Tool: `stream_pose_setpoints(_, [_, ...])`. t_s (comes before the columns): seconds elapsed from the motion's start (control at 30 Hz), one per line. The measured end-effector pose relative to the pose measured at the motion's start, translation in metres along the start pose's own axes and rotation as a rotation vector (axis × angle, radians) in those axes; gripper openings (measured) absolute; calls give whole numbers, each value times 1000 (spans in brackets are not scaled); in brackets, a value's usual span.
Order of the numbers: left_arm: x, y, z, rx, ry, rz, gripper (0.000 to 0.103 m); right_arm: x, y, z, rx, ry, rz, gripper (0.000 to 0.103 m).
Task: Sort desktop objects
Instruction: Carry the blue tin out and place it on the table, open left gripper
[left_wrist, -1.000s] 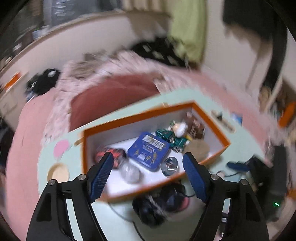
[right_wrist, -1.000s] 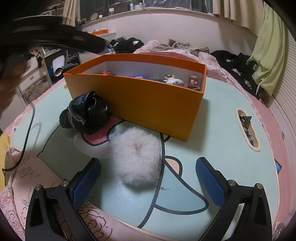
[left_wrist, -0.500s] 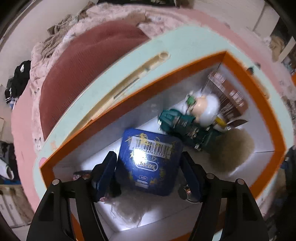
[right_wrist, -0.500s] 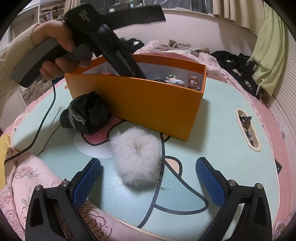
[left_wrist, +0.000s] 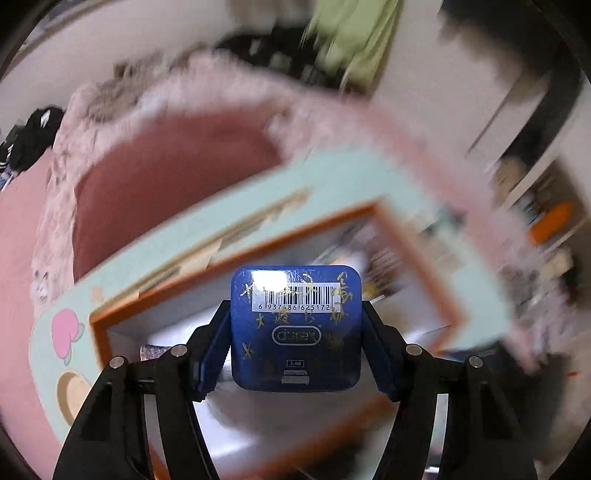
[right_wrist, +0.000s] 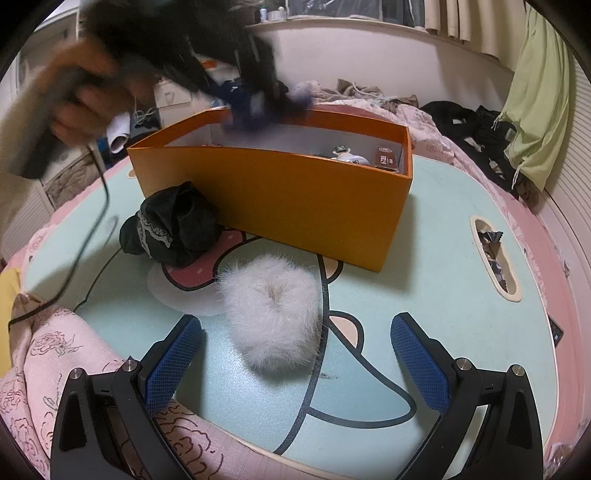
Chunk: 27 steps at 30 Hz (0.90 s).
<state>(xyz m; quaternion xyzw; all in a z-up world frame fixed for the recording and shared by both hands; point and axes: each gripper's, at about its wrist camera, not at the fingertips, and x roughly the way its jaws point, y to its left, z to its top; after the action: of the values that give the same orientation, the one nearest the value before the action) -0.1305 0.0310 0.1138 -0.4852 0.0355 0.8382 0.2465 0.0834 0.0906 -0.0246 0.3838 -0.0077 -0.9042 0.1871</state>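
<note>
Now, left wrist view: the left gripper (left_wrist: 295, 328) has the blue tin (left_wrist: 295, 325) between its jaws, closing on both sides, held above the orange box (left_wrist: 439, 295). It's rounded-square, glossy, gold-flecked, barcode sticker up. Looks like a removal step; next comes carrying it clear and choosing a spot. Right wrist view: the right gripper (right_wrist: 295, 363) hangs wide open, empty, the white fluffy ball (right_wrist: 273, 314) just ahead between its jaws on the surface (right_wrist: 443, 258).

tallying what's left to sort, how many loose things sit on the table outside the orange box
2: a white fluffy ball in front of the box, and a black bundle against its left front. Others may be hidden behind it.
</note>
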Motion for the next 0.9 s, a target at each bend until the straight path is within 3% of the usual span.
stream_pose_setpoints(0.1, [-58, -15, -16, -8, -136, -80, 66, 0, 0, 1, 0, 0, 1, 103])
stream_pose_setpoints(0.23, [-87, -13, -62, -46, -176, -22, 66, 1, 1, 1, 0, -1, 0, 103])
stream_pose_setpoints(0.43, [-52, 6, -143, -222, -73, 175, 66, 1, 1, 1, 0, -1, 0, 103])
stream_pose_setpoints(0.57, [-19, 3, -159, -261, -37, 197, 66, 1, 2, 1, 1, -1, 0, 103])
stream_pose_setpoints(0.67, [0, -3, -155, -261, -36, 255, 66, 1, 1, 0, 1, -1, 0, 103])
stream_pose_setpoints(0.83, [5, -7, -154, -307, -92, 152, 66, 1, 1, 0, 2, -2, 1, 103])
stream_pose_setpoints(0.9, [-1, -5, -159, -308, -117, 153, 66, 1, 1, -1, 2, -3, 1, 103])
